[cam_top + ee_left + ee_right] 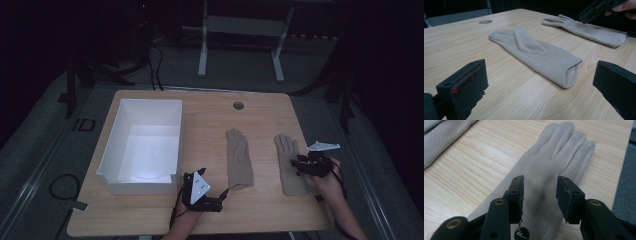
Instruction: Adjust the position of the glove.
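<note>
Two beige gloves flat on table. Right gripper (540, 195) jaws part-open over right glove (554, 170): lower squarely, pinch palm fabric. Left gripper (536, 85) open, empty.

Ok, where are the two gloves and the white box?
Left glove (239, 159), high view, its palm.
Right glove (554, 157), right gripper view, its knuckles.
White box (141, 186), high view, its front wall.

The table (200, 125) is showing pale wood with a fine straight grain and a smooth, faintly satin finish. Both gloves, the left one (534, 53) and the right one (549, 177), are looking like soft matt beige cloth with a suede-like nap. The white box (142, 142) is appearing smooth and matt, possibly plastic. The right gripper (540, 195) is showing matt black plastic with brassy metal rivets.
</note>
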Demonstrator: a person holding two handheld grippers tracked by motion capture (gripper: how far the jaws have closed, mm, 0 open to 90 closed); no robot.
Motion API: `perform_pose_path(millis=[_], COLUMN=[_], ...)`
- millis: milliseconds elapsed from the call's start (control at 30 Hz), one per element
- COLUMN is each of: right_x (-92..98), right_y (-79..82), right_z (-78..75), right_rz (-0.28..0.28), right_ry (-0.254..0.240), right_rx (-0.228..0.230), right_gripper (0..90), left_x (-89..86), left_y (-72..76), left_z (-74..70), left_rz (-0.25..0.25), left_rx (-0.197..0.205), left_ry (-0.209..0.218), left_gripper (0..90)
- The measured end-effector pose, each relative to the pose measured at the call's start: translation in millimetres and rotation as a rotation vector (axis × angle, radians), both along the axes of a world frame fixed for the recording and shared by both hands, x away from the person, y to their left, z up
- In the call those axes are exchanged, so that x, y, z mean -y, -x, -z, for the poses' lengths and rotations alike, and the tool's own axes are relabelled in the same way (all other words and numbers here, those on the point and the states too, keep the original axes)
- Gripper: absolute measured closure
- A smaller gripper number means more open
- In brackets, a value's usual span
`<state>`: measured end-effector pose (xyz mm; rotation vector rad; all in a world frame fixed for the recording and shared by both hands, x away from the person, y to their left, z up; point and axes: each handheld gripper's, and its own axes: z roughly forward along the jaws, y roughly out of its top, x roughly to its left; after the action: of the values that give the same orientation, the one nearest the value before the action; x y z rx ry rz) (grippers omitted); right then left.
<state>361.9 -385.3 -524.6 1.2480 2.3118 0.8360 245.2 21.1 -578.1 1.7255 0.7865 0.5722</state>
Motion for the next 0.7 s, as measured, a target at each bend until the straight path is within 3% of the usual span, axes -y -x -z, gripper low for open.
perform_pose_path(millis=[133,233,267,533,600,700], right_x=[-0.3,-2.6,-2.3,-12.6,-16.0,-15.5], right_y=[-0.9,-2.0,-1.1,5.3,5.6,6.5], right_z=[10.6,21.0,23.1,23.7,22.8,15.2], right_rz=[0.011,0.025,0.024,0.068,0.107,0.154], right_ry=[-0.052,-0.032,-0.038,0.015,0.007,-0.05], right_rx=[-0.009,-0.022,-0.003,0.031,0.027,0.033], right_gripper=[58.5,57.6,58.3,78.5,82.4,83.2], left_x=[0.2,0.1,-0.1,-0.3,-0.4,-0.4], left_y=[0.2,0.1,0.1,0.0,-0.1,-0.2], left_z=[0.0,0.0,0.0,0.0,-0.1,0.0], left_rz=[0.0,0.0,0.0,-0.001,-0.002,-0.003], left_rx=[0.001,0.001,0.001,-0.001,-0.001,-0.002], left_ry=[-0.001,-0.001,0.0,-0.001,-0.002,0.003], left_gripper=[0.0,0.0,0.0,0.0,0.0,0.0])
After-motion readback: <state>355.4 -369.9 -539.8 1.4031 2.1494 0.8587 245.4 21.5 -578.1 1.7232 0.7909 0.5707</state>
